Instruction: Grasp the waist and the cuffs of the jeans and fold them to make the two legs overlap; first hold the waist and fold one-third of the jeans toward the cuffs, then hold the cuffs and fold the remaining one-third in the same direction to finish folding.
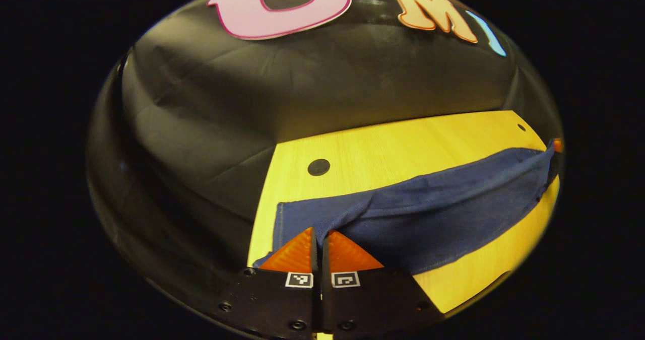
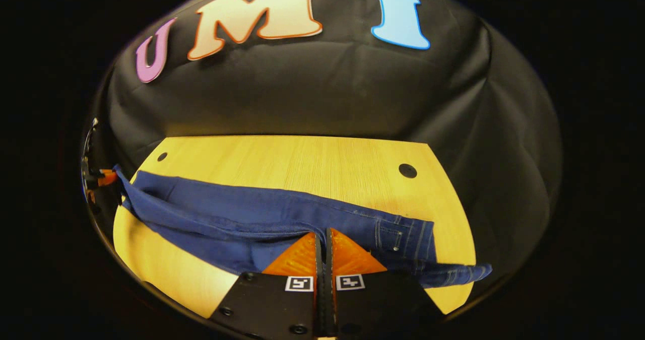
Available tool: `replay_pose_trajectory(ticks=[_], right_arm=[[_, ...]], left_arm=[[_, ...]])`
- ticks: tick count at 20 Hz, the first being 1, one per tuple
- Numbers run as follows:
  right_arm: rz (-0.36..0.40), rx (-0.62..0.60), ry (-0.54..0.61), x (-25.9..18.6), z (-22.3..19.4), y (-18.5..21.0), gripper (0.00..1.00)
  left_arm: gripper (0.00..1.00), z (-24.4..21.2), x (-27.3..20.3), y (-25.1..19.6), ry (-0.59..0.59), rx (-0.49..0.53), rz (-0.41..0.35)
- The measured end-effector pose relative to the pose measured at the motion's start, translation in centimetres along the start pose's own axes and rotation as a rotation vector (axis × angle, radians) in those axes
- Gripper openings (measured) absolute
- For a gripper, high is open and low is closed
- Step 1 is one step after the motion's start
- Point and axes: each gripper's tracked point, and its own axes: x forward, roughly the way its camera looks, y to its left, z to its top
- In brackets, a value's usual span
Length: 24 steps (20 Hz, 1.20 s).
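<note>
Plainly, in the left gripper view, black booth cloth (image 1: 201, 128) filled the left and upper part of the frame, and a yellow wooden tabletop (image 1: 403, 148) began just right of centre, with a dark round hole (image 1: 318, 167) near its upper left corner. The blue jeans (image 1: 428, 204) stretched in a band from lower centre up to the right edge, where the far gripper's tip (image 1: 557, 145) met the cloth. At bottom centre the left gripper (image 1: 320, 242) had its fingers pressed together on the near edge of the denim, at the cuff end.

In the right gripper view, the other gripper (image 2: 103, 178) showed at the far left edge, touching the jeans (image 2: 242, 214), which ran rightward across the tabletop (image 2: 302, 163) to the waist end with its stitched pocket (image 2: 390, 236) at lower right. At bottom centre the right gripper (image 2: 323, 244) was clamped on the denim near the waist.
</note>
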Motion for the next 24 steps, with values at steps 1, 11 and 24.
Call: replay_pose_trajectory(ticks=[1,11,24], right_arm=[[-0.001,0.014,0.015,1.4,0.1,0.0,0.02],[-0.017,0.057,0.115,10.2,-2.6,0.1,0.06],[-0.009,0.124,0.036,1.5,-2.7,-7.7,0.99]], left_arm=[[0.0,-0.6,1.4,-0.2,0.017,-0.014,0.001],[0.16,-0.1,9.2,-2.2,-0.026,0.021,0.064],[0.96,3.9,0.5,-6.3,-0.214,-0.099,-0.071]])
